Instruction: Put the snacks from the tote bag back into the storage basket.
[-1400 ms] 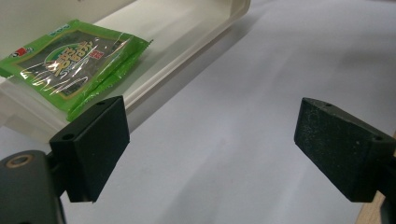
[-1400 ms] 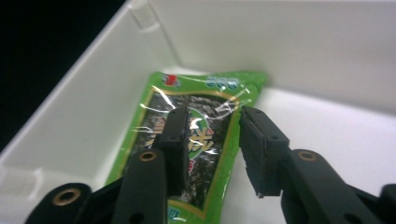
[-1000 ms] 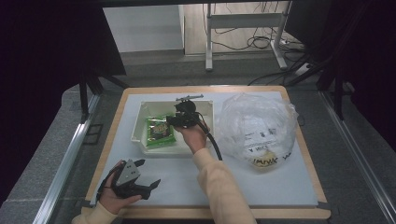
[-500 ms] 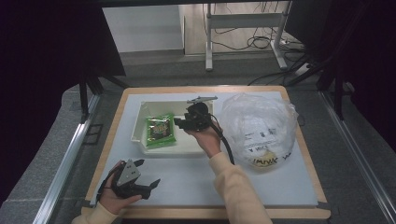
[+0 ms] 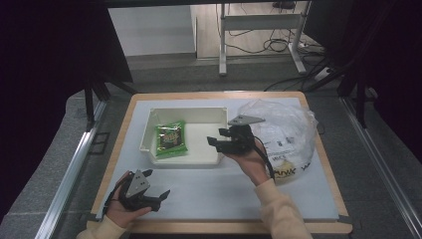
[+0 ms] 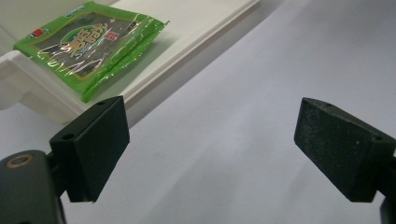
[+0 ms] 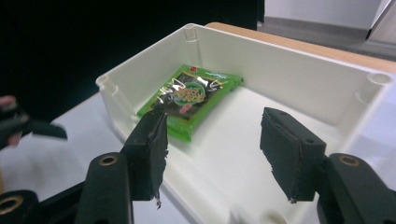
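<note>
My right tool (image 5: 215,143) is held over the near right part of the white bin (image 5: 149,130), pointing leftward across it. Its jaws have just been opening and now stand well apart with nothing between them. In the right gripper view the two black pads frame the bin's floor, and the green snack packet (image 7: 194,98) lies beyond them, clear of both pads.

The green snack packet (image 5: 170,139) rests flat on the floor of the bin, toward its left half, label side up. In the left gripper view it (image 6: 91,42) appears at upper left, lying in the bin with its clear wrapper catching the light.

My left tool (image 5: 158,198) sits low at the near left corner of the tabletop (image 5: 214,191), held in my left hand (image 5: 124,211), well apart from the bin. Its jaws are spread wide and empty; the left gripper view shows bare grey surface between the pads.

The bin stands on the tabletop's far left portion, with its near wall toward me. To its right lies a large crumpled clear plastic bag (image 5: 286,134) with printed items inside it; my right forearm, in a pale sleeve (image 5: 281,214), passes just beside the bag's near left edge. I cannot tell whether the sleeve touches the bag.
</note>
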A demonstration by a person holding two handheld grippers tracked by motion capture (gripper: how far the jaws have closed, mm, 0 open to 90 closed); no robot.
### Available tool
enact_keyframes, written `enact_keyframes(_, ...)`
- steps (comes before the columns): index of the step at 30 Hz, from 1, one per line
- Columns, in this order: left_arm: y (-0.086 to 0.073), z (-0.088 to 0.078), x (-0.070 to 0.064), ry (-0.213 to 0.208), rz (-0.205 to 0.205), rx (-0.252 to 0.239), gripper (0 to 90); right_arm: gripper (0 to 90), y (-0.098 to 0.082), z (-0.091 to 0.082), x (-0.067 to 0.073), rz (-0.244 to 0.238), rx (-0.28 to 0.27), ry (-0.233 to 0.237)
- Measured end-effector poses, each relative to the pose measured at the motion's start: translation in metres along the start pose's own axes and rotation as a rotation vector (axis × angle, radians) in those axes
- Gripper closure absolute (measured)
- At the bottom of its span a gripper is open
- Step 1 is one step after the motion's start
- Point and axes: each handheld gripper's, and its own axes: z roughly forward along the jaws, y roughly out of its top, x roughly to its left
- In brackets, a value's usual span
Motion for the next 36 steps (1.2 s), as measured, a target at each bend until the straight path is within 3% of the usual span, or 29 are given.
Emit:
enact_keyframes(9,-0.001,0.001,0.000,0.008,0.000,0.010,10.2,40.1,-0.041,-0.056,-0.015,-0.035,-0.020,-0.047)
enact_keyframes(15,-0.001,0.001,0.001,0.011,0.005,0.016,10.2,39.9,-0.061,-0.073,-0.021,-0.034,-0.019,-0.075)
enact_keyframes(26,-0.002,0.000,0.003,0.011,0.003,0.011,10.2,37.6,-0.098,-0.078,-0.033,-0.024,0.053,-0.103)
enact_keyframes(36,-0.002,0.001,0.002,0.008,0.004,0.010,10.2,35.7,-0.106,-0.071,-0.034,-0.034,0.092,-0.119)
